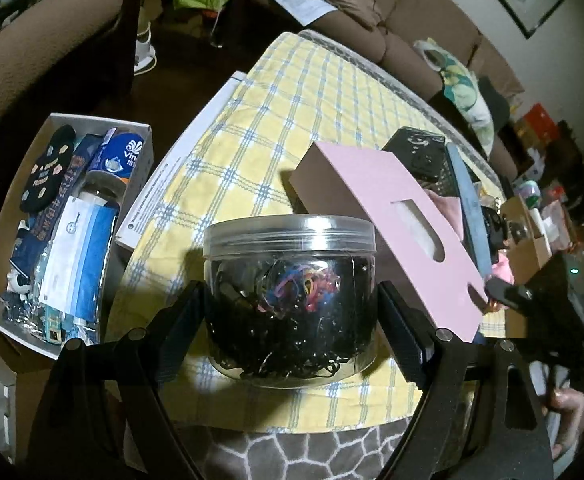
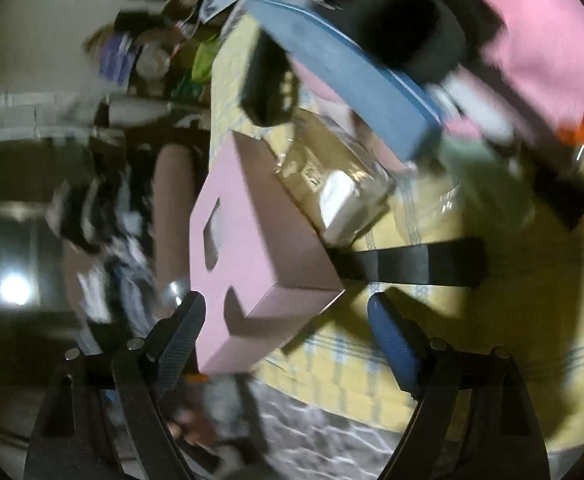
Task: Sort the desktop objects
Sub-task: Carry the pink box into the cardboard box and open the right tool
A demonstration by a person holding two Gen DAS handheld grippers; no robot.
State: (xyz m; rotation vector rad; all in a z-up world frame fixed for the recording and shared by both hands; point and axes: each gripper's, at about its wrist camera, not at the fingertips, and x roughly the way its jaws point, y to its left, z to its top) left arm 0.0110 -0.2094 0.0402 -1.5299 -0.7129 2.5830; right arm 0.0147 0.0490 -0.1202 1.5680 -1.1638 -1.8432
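A clear plastic jar [image 1: 292,240] full of black and coloured hair ties stands on the yellow checked cloth [image 1: 292,100]. My left gripper [image 1: 292,286] is shut on it, one pad against each side. Behind the jar a flat pink box [image 1: 384,200] leans tilted, its low corner beside one of the right gripper's fingers [image 1: 504,294]. In the blurred right wrist view the pink box [image 2: 260,248] lies between the wide jaws of my right gripper [image 2: 286,300], close to the left finger and apart from the right one. That gripper is open.
A white box [image 1: 24,160] of packets and tissues stands left of the table. A long blue board [image 1: 468,208], a black case [image 1: 416,152] and cluttered cartons lie at the right. A clear packet [image 2: 344,184] and a black strap [image 2: 412,264] lie beyond the pink box.
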